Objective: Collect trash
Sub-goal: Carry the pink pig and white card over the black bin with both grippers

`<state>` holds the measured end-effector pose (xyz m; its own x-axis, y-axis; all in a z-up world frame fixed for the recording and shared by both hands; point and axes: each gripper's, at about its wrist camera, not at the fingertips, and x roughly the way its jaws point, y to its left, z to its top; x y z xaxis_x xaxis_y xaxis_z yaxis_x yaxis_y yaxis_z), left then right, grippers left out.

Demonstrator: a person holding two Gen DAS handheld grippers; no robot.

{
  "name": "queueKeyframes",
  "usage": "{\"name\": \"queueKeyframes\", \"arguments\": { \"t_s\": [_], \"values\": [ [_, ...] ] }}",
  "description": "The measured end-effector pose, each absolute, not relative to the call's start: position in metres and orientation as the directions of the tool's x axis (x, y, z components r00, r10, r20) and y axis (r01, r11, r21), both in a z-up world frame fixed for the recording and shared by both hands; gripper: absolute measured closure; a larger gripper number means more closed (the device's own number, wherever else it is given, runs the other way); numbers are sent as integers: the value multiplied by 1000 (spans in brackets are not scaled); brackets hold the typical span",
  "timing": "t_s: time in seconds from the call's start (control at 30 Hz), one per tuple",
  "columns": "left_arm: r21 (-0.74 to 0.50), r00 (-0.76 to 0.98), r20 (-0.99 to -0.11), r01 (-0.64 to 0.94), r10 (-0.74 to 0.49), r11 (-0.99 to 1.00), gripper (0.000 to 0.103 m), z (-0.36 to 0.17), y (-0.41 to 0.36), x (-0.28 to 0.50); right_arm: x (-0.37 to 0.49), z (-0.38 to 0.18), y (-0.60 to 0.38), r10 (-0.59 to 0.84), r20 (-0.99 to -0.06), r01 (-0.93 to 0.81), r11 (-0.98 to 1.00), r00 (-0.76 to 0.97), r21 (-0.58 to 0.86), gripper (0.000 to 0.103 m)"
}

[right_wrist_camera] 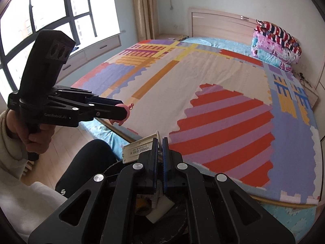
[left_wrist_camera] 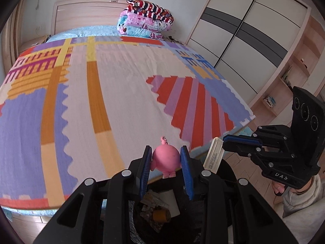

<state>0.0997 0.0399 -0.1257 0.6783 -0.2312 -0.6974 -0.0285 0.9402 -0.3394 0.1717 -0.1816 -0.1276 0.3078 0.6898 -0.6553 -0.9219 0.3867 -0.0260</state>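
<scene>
My left gripper is shut on a small pink toy figure with a ring on top, held above the foot edge of the bed. Seen from the right wrist, the left gripper holds the pink figure out over the bed's corner. My right gripper is shut on a thin cream plastic strip with a printed label. In the left wrist view the right gripper pinches that strip by its top. Below both grippers stands a black lined trash bin.
The bin holds paper scraps, a white piece and a yellow tape roll. A large bed with a patterned cover fills the view, with folded quilts at its head. A wardrobe is on the right. The person's black-trousered knee is beside the bin.
</scene>
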Motion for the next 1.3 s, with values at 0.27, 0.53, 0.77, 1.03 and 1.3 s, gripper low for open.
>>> {"name": "queueKeyframes", "arguments": {
  "t_s": [0.27, 0.53, 0.77, 1.03, 1.3],
  "values": [
    [-397, 662, -696, -33, -278, 917, 75, -142, 25, 78, 168, -160, -196, 667, -694, -916, 401, 272, 27, 98],
    [-402, 585, -748, -25, -313, 915, 75, -178, 16, 68, 166, -198, -201, 630, -743, -906, 416, 228, 75, 98],
    [-394, 536, -784, -37, -314, 919, 75, -202, 10, 69, 163, -226, -193, 593, -783, -905, 415, 188, 98, 98],
    [-348, 465, -837, -49, -287, 936, 75, -231, -3, 78, 165, -248, -184, 557, -815, -901, 419, 158, 112, 98],
    [-323, 417, -868, -63, -270, 944, 75, -254, -11, 85, 168, -264, -178, 536, -834, -893, 430, 131, 135, 98]
  ]
}}
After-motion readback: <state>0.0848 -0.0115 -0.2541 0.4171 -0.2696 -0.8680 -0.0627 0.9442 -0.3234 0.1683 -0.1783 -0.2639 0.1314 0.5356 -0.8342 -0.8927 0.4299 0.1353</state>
